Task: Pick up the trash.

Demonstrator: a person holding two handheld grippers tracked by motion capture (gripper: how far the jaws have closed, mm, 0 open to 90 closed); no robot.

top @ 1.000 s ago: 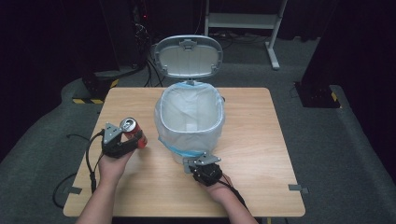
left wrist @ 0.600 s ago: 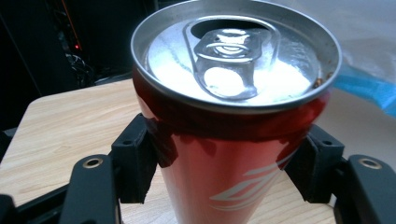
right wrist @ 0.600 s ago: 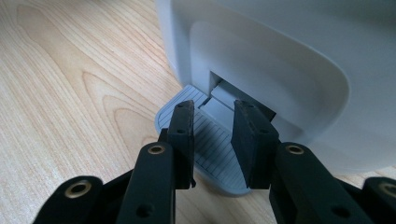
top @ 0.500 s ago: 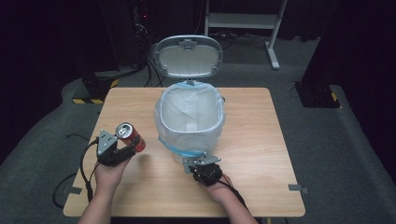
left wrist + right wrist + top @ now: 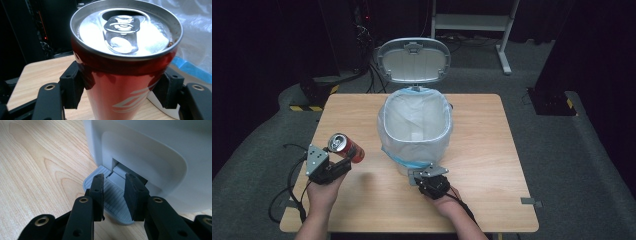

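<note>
- The red can (image 5: pixel 125 62) (top opened) is clamped between the left gripper's (image 5: pixel 329 167) pads, held above the table's (image 5: pixel 492 150) left side.
- Just right of it stands the lined bin (image 5: pixel 414 127), lid (image 5: pixel 413 60) up.
- The right gripper (image 5: pixel 113 195) presses the bin's pedal (image 5: pixel 112 200), jaws a little apart with nothing between them.

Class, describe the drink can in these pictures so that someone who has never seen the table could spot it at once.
Start at the white-lined pedal bin standing open in the middle of the wooden table. Look to its left, where the left gripper holds a red can above the tabletop. It is the one red thing there, with a silver top and pull tab.
</note>
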